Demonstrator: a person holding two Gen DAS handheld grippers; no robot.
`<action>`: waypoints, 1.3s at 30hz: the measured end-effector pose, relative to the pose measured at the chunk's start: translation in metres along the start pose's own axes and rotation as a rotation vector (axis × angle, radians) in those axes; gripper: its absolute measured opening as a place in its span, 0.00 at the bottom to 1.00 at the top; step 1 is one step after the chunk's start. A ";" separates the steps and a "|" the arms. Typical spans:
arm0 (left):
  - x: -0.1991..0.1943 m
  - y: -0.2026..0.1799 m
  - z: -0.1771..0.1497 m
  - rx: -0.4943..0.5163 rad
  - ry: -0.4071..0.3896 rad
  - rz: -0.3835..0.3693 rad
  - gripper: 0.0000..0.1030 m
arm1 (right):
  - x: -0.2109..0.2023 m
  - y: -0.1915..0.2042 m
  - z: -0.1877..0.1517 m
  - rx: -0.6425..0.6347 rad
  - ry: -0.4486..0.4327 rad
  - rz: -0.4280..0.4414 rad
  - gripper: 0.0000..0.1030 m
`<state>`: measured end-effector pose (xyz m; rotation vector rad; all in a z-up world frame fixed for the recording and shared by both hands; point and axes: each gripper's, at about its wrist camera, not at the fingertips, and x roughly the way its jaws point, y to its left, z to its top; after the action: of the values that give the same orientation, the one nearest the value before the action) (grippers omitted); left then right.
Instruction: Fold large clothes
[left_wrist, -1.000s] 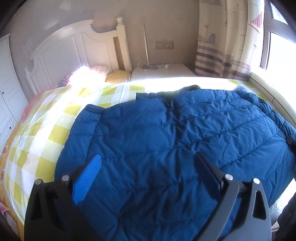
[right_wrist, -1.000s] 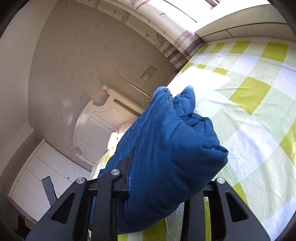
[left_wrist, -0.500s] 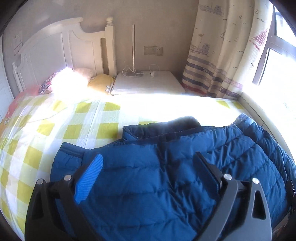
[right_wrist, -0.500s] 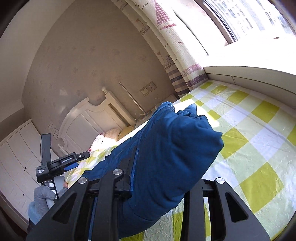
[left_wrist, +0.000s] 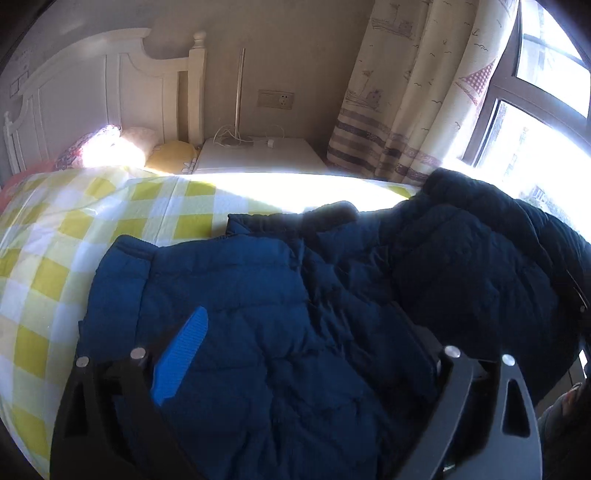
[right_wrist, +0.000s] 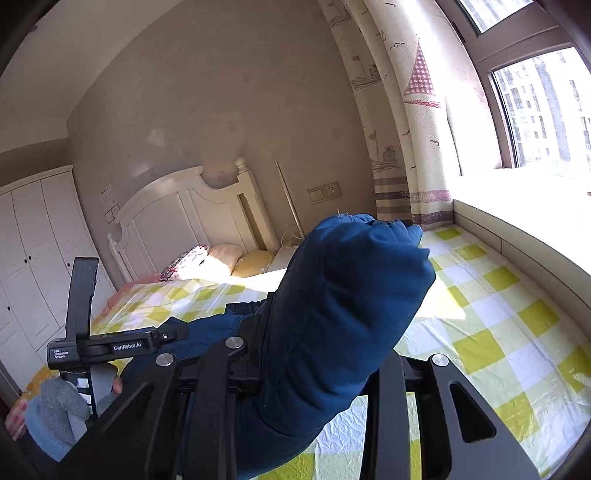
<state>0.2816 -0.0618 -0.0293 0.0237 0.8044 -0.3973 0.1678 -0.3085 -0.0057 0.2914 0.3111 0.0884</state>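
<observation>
Jacket, a big blue quilted down one (left_wrist: 280, 332), lies on the yellow-checked bed (left_wrist: 55, 236), and its window-side part, flat a second ago, now rises in a dark hump over the body, so the first fold looks under way. The right tongs (right_wrist: 310, 373) are clamped on that lifted padded edge; the left tongs (left_wrist: 306, 354) hang wide apart above the quilting, holding nothing.

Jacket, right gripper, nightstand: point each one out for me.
jacket (left_wrist: 288, 332), left wrist view, quilted body on the bed
right gripper (right_wrist: 306, 373), right wrist view, between fingers clamping the lifted fold
nightstand (left_wrist: 258, 157), left wrist view, white top
</observation>
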 end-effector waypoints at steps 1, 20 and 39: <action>0.006 -0.011 -0.025 0.059 0.057 -0.018 0.93 | 0.002 0.014 0.003 -0.042 -0.006 0.010 0.31; -0.021 0.247 -0.054 -0.606 -0.002 -0.607 0.97 | 0.057 0.270 -0.176 -1.181 0.173 0.227 0.32; 0.014 0.168 0.028 -0.315 0.223 -0.468 0.96 | 0.039 0.268 -0.179 -1.190 0.080 0.226 0.33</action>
<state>0.3695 0.0847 -0.0415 -0.4275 1.0884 -0.7135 0.1377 0.0007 -0.1007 -0.8618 0.2587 0.4833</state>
